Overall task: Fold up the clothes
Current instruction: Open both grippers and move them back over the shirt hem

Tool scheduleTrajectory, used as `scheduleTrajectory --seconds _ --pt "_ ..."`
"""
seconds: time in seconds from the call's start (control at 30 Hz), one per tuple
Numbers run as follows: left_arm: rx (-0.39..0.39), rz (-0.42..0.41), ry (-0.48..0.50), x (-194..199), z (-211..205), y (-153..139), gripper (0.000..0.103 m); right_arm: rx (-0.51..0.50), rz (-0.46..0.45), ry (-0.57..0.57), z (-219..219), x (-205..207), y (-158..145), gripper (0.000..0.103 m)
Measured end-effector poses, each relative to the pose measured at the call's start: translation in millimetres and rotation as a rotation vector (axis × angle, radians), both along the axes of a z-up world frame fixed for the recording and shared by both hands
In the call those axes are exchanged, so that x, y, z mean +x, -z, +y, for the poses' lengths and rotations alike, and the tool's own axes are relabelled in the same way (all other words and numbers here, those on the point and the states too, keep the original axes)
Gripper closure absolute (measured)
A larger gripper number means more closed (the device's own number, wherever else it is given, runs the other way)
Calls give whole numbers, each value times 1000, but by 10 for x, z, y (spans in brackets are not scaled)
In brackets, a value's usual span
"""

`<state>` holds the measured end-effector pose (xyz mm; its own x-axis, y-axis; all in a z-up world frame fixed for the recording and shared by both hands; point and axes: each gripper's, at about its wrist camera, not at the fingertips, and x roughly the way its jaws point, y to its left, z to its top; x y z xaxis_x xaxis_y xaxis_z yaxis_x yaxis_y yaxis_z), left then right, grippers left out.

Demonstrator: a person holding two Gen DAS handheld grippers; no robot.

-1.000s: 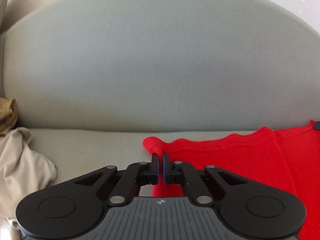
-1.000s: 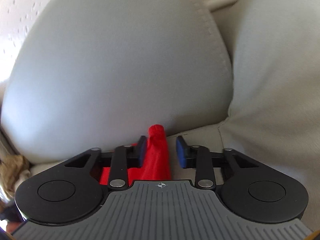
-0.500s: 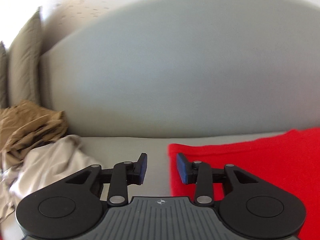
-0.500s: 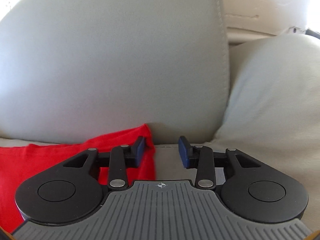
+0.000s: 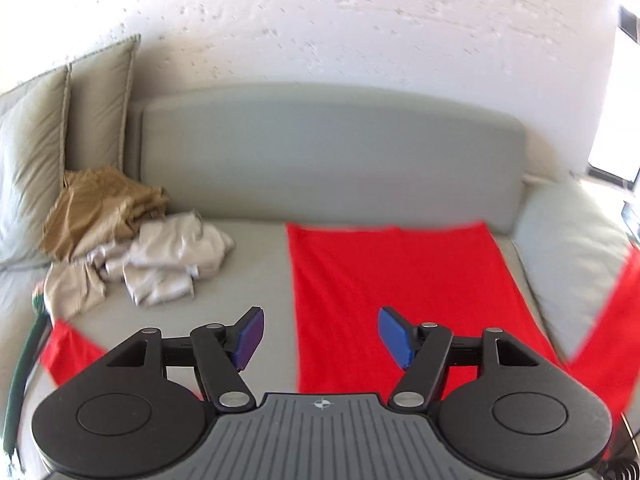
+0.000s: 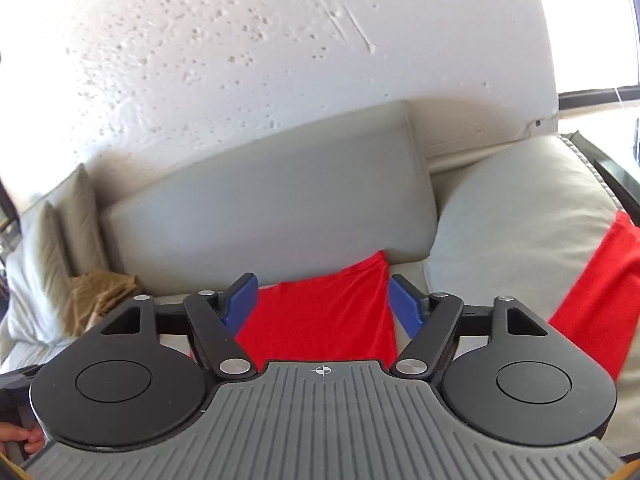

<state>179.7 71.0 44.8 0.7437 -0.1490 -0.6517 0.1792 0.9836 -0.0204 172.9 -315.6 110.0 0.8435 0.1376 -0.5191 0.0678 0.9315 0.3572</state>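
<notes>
Red garment (image 5: 404, 292): lies spread flat on the sofa seat (image 5: 256, 280), right of centre. Its long axis runs near to far; the far edge is straight and sits against the foot of the backrest (image 5: 328, 152). Its left edge is straight as well. One red flap (image 5: 608, 336) lies up over the pillow (image 5: 572, 252) at the right; another red corner (image 5: 68, 352) shows on the seat at near left, apart from the main panel in this view. Which end of the garment is which cannot be told.

Writing: no brand, label or text can be read on any cloth. Each claw body carries only a small crosshair mark.

Left claw (image 5: 320, 336): released, blue pads spread wide, holding nothing. It hovers above the seat, framing the garment's left edge; no contact with the cloth is visible.

Right claw (image 6: 322, 304): released, equally wide, holding nothing. In its view the red garment (image 6: 320, 312) shows between the pads, with its far right corner at the backrest (image 6: 272, 208). Contact cannot be judged.

Other items: a tan cloth (image 5: 100, 204) and a pale cloth (image 5: 168, 256), both crumpled, are heaped at the far left of the seat, well apart from the red garment. Two cushions (image 5: 64, 132) stand behind them. A textured white wall (image 5: 320, 20) rises behind the sofa.
</notes>
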Motion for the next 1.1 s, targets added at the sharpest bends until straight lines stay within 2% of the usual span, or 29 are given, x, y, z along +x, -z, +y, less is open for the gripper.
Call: scheduleTrajectory --seconds 0.07,0.13,0.2,0.23,0.27,0.3,0.33,0.4,0.5,0.57,0.63,0.7,0.77,0.83,0.87,0.93,0.97,1.0,1.1 --pt "3 46 6 -228 -80 167 38 12 14 -39 42 -262 -17 18" --pt "8 83 -3 -412 -187 402 38 20 77 -64 126 -412 154 18" --pt "14 120 -13 -590 -294 636 38 30 177 -77 244 -509 514 18" --pt "17 132 -20 -611 -370 754 38 31 221 -80 289 -568 696 26" --pt "20 144 -27 -628 -447 872 39 23 259 -102 379 -584 901 37" --pt "25 146 -31 -602 -532 991 40 13 296 -126 475 -592 1109 74" --pt "37 152 -31 -547 -598 1101 42 -15 335 -151 613 -606 1319 99" --pt "86 175 -8 -514 -772 1263 46 -121 374 -186 918 -642 1638 99" --pt "150 232 24 -593 -911 1454 46 -229 408 -188 1192 -686 1880 95" --pt "159 204 -3 -718 -893 1486 46 -223 438 -191 1221 -762 2005 94" --pt "116 220 -26 -822 -834 1484 46 -233 435 -202 1206 -893 2032 94" --pt "100 240 -3 -940 -808 1477 46 -220 440 -203 1160 -1016 2033 94" --pt "154 217 31 -1096 -857 1462 46 -176 456 -190 1079 -1123 2008 94" --pt "175 228 43 -1232 -864 1423 46 -143 471 -188 1026 -1259 1974 94" --pt "163 248 48 -1289 -850 1389 49 -126 481 -188 1006 -1344 1948 93" --pt "119 308 76 -1376 -791 1350 50 -84 501 -192 992 -1496 1896 85" --pt "66 368 96 -1406 -730 1375 50 -57 510 -198 1004 -1558 1871 79" --pt "3 420 105 -1454 -657 1406 50 -31 519 -204 1015 -1620 1846 66" --pt "-113 436 76 -1599 -443 1364 49 28 522 -217 1061 -1751 1748 59"
